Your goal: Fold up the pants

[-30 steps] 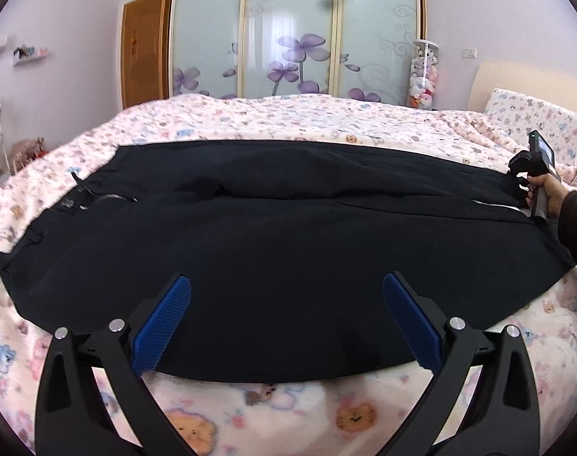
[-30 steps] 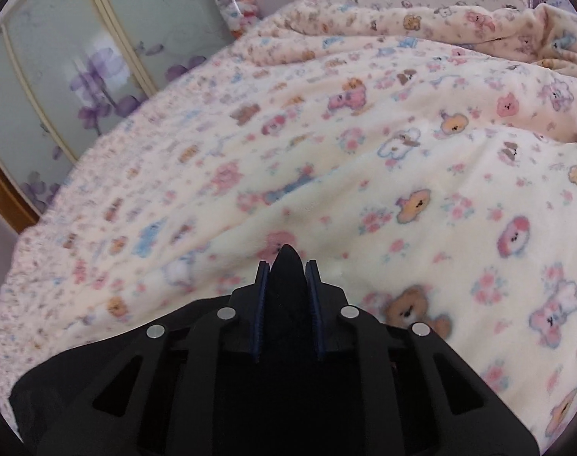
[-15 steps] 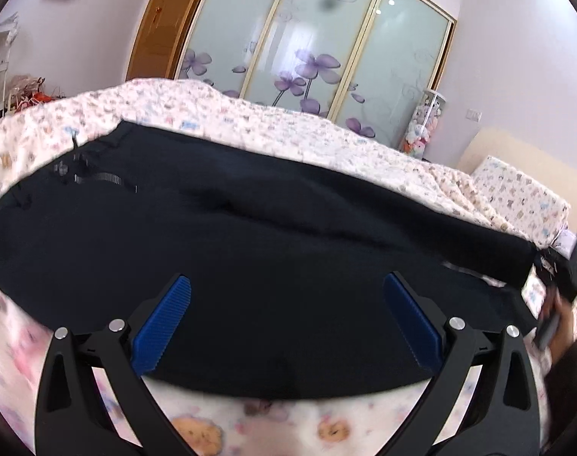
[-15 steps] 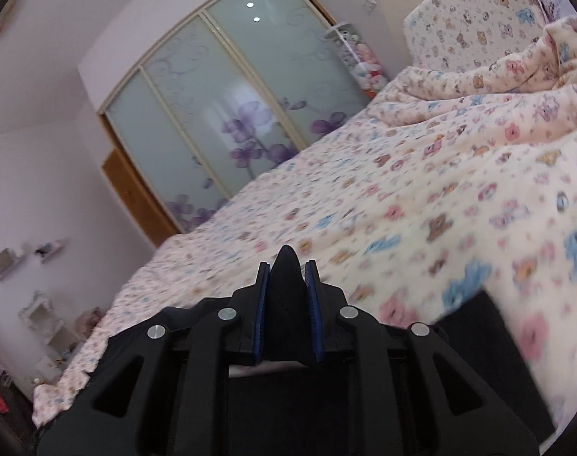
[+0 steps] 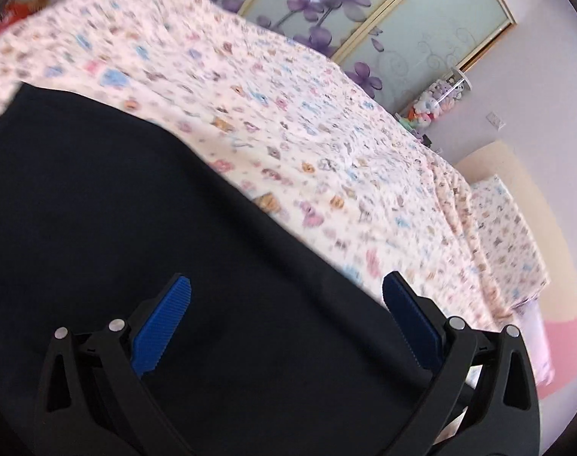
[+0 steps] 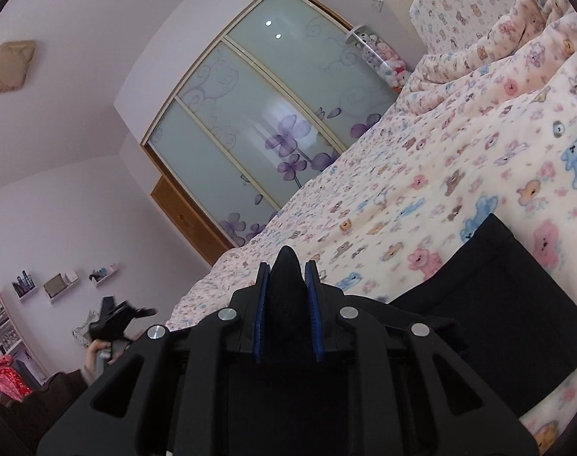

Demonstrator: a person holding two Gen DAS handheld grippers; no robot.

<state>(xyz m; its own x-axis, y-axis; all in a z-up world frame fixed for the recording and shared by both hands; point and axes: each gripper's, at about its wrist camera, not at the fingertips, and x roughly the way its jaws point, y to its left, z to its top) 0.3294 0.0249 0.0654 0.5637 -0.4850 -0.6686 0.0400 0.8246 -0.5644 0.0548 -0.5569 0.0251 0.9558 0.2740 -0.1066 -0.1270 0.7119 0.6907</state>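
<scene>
Currently my right gripper (image 6: 286,288) is pinched down on a peak of black cloth from the pants (image 5: 144,250), pads nearly together with the fabric standing up between them, held above the bed (image 6: 459,159). My left gripper (image 5: 286,315) has its jaws spread wide and grips nothing; it hangs over the main dark spread of the garment. The pants lie flat on the printed blanket (image 5: 273,121), long axis running from my left side toward my right, where the lifted end is. From the right wrist view a free dark panel trails off to the right. The left wrist view is blurred, so I probably cannot place the near hem exactly. Judgement: the right hand is nearer the end to carry over; the fold goes leftward along that axis.
</scene>
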